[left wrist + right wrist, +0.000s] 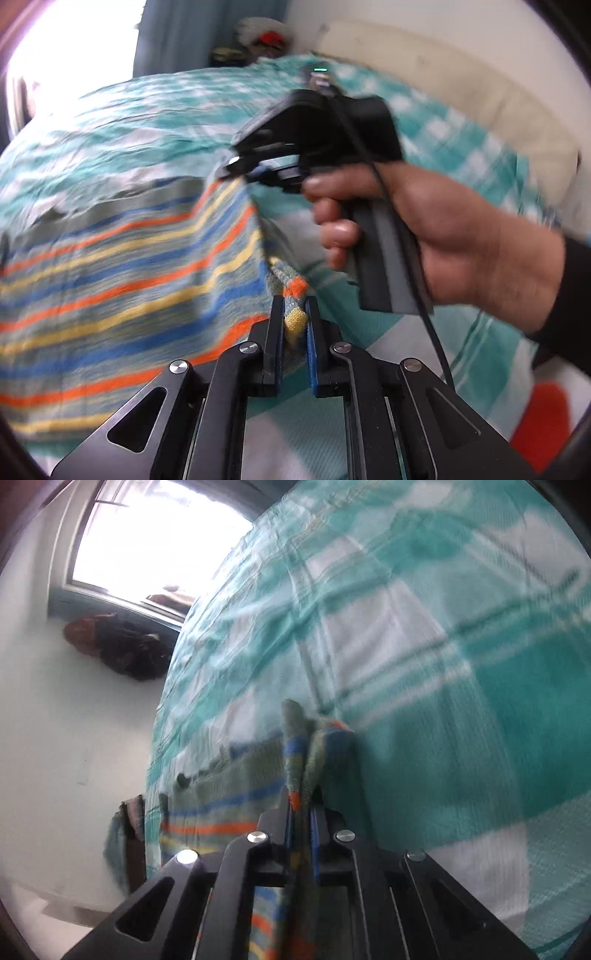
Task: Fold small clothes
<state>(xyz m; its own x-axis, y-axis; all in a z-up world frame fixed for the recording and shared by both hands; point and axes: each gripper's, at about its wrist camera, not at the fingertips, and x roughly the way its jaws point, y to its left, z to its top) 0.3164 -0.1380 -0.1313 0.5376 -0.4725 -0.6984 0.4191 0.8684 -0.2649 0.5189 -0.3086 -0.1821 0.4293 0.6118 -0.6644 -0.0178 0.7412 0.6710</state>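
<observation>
Striped knitwear [122, 266] is what both tools are clamped on; the left gripper [294, 317] is seen closed on a bunched corner of it, a yellow and orange fold being pinched between the blue pads [313, 354]; the right gripper [300, 812] is likewise closed on a gathered edge, with fabric standing up between its fingers in the right wrist view. In the left wrist view the right gripper [240, 173] is held by the right hand [443, 236] and is placed at the garment's far upper corner, beyond the left gripper; the edge between the two grips is thus kept stretched, presumably so that one side can be carried over as a single straight line. The garment is raised at that edge and its remainder is draped down onto the checked teal bedspread [129, 122], to the left of the grippers; it is judged that a fold is under way but not laid. Strong blur is present in both views, so finer detail cannot be told; slipping of the thick knit from either pinch is judged the main risk. A window [147, 535] is seen beyond the bedspread.
</observation>
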